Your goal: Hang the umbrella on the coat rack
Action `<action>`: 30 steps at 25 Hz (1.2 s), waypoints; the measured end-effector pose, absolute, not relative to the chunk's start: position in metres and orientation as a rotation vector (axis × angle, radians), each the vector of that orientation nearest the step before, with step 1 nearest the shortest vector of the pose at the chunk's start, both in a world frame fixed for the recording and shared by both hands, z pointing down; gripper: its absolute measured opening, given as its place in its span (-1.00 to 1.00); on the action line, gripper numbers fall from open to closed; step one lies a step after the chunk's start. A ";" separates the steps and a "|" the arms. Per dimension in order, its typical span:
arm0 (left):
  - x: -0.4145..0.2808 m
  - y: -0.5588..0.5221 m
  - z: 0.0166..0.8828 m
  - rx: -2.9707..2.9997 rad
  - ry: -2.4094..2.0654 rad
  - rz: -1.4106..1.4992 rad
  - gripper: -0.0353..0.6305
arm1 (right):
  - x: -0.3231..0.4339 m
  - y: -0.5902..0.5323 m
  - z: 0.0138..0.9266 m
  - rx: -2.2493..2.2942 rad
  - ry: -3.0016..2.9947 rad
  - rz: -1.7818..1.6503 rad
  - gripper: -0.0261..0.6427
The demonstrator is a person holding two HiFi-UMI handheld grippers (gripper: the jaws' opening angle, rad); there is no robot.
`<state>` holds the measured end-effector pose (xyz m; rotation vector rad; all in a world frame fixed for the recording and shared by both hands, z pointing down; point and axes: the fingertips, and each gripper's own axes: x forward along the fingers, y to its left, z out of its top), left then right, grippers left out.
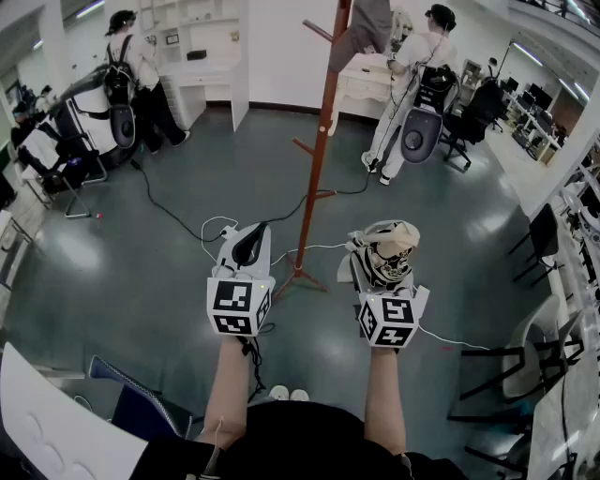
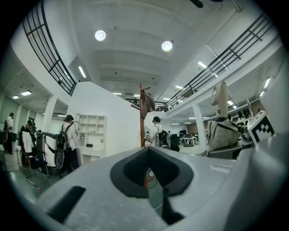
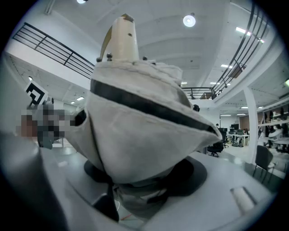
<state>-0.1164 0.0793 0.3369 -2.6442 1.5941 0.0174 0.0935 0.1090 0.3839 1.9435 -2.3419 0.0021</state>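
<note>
A folded beige umbrella (image 1: 387,251) with a dark pattern sits between the jaws of my right gripper (image 1: 384,270), which is shut on it. In the right gripper view the umbrella (image 3: 135,117) fills the middle, its pale tip pointing up, and the right gripper (image 3: 144,191) clamps its lower part. The red-brown coat rack (image 1: 320,150) stands on the floor just ahead, between the two grippers. My left gripper (image 1: 246,244) is held level to the left of the pole, shut and empty. The left gripper (image 2: 151,176) view shows the coat rack (image 2: 141,97) straight ahead.
A grey garment (image 1: 363,26) hangs at the rack's top. White cables (image 1: 217,225) trail round its base. People with backpacks stand at the back left (image 1: 131,66) and back right (image 1: 420,75). Black chairs (image 1: 502,375) stand at the right, a white table (image 1: 47,427) at the lower left.
</note>
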 end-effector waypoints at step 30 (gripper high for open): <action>-0.134 0.066 0.356 -2.706 1.561 0.017 -0.88 | 0.067 0.101 0.400 1.935 -2.397 0.073 0.05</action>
